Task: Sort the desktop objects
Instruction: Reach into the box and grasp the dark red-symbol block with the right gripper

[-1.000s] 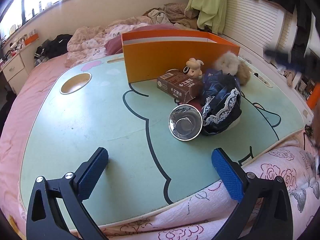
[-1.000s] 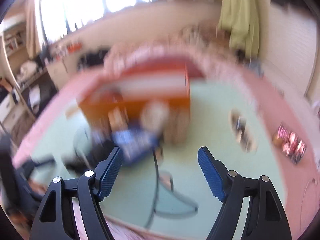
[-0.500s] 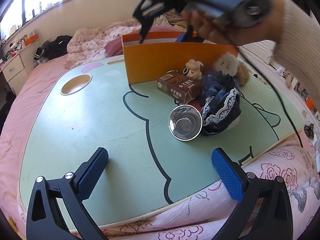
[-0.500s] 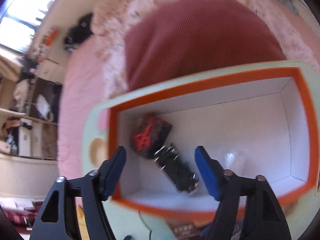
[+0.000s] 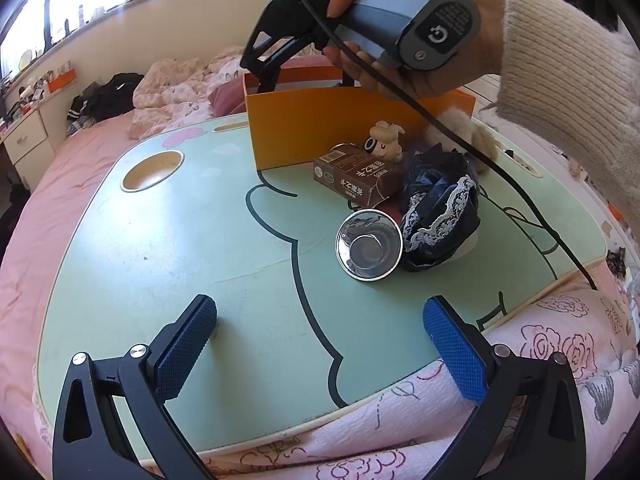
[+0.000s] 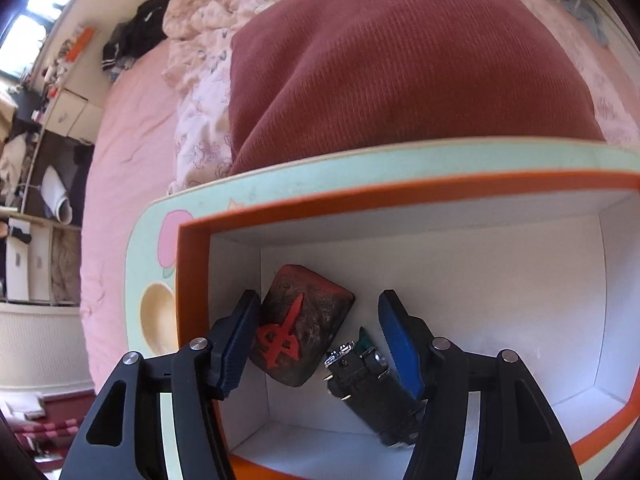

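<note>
A: Any writing you can read?

B: Little. The brown carton point(image 5: 358, 178) on the desk point(image 5: 180, 248) has pale characters along its side, too small to make out. The grey handle in the person's right hand point(image 5: 404, 36) carries a white "G"-like mark on a black end plate, with fine print I cannot read. In the right wrist view, the dark tile point(image 6: 302, 326) in the box point(image 6: 192, 280) bears a red sword-like figure, no letters.

A: And the grippers?

B: The left gripper point(image 5: 320, 344) stands wide open over bare desk at 6 o'clock, nothing between its blue pads. The right gripper point(image 6: 320, 338) points down into the orange box, partly open, jaws apart. The tile and a black lighter-like thing point(image 6: 372, 388) lie on the white floor beneath and between them; I see no pad pressing on either.

A: Where are the things left to sort?

B: In the left wrist view, just in front of the box, toward 1 o'clock: carton, a small sheep figure point(image 5: 386, 142) behind it, a steel cup point(image 5: 369, 245) on its side with the mouth toward the camera, and dark lace-edged cloth point(image 5: 438, 208) touching the cup at 3 o'clock.
</note>
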{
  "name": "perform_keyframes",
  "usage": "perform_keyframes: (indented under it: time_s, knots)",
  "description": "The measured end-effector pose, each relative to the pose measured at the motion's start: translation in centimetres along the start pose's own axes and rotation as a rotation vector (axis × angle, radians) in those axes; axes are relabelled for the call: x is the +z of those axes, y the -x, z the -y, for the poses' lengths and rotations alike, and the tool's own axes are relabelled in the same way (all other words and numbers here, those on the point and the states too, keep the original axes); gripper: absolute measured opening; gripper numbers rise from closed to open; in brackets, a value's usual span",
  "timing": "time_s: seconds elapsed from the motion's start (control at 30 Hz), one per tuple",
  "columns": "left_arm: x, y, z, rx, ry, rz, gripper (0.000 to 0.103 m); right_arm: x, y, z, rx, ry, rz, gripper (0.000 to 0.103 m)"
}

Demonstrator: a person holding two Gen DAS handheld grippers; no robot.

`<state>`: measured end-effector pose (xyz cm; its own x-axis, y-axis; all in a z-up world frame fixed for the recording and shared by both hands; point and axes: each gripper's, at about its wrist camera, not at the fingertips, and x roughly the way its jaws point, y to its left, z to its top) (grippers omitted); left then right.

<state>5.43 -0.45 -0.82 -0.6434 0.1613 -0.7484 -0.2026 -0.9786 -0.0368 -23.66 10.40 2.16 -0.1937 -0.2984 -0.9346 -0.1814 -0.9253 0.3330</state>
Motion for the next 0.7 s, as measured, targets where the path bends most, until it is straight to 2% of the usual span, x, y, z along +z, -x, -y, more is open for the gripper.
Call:
perform_keyframes:
  time_s: [0.13, 0.2, 0.3, 0.33, 0.37, 0.47, 0.5, 0.53, 0.6, 0.63, 0.7]
  knots:
    - [0.0, 0.0, 0.0, -0.001, 0.001, 0.0, 0.103, 0.1, 0.7, 1.6, 0.002, -0.062, -0.001, 0.055]
    - [0.0, 0.0, 0.0, -0.001, 0.001, 0.0, 0.103, -0.3, 1.1, 1.8, 0.045, -0.07, -0.004, 0.056]
    - [0.0, 0.0, 0.0, -0.002, 0.0, 0.0, 0.103, -1.1, 1.4, 0.8, 0.07, -0.032, -0.009, 0.065]
    - [0.0, 0.0, 0.0, -0.002, 0.0, 0.0, 0.103, -1.5, 1.3, 0.2, 0.052, -0.005, -0.012, 0.071]
    - [0.0, 0.0, 0.0, -0.002, 0.0, 0.0, 0.103, -2.0, 0.9, -0.4, 0.019, 0.026, -0.02, 0.073]
    - [0.0, 0.0, 0.0, -0.003, 0.0, 0.0, 0.103, -2.9, 0.1, -1.5, -0.084, 0.086, -0.001, 0.073]
    - [0.0, 0.0, 0.0, -0.003, 0.001, 0.0, 0.103, -3.1, 0.2, -1.4, -0.085, 0.083, 0.006, 0.073]
    - [0.0, 0.0, 0.0, -0.003, 0.0, -0.001, 0.103, -3.2, 0.3, -1.2, -0.091, 0.079, 0.011, 0.069]
    - [0.0, 0.0, -0.1, -0.002, -0.001, -0.001, 0.103, -3.3, 0.5, -1.0, -0.129, 0.081, 0.022, 0.055]
    - [0.0, 0.0, -0.1, -0.002, 0.0, -0.001, 0.103, -3.4, 0.7, -0.9, -0.17, 0.092, 0.038, 0.044]
    - [-0.1, 0.0, -0.1, -0.002, -0.001, -0.001, 0.103, -3.4, 1.1, -0.2, -0.179, 0.104, 0.062, 0.041]
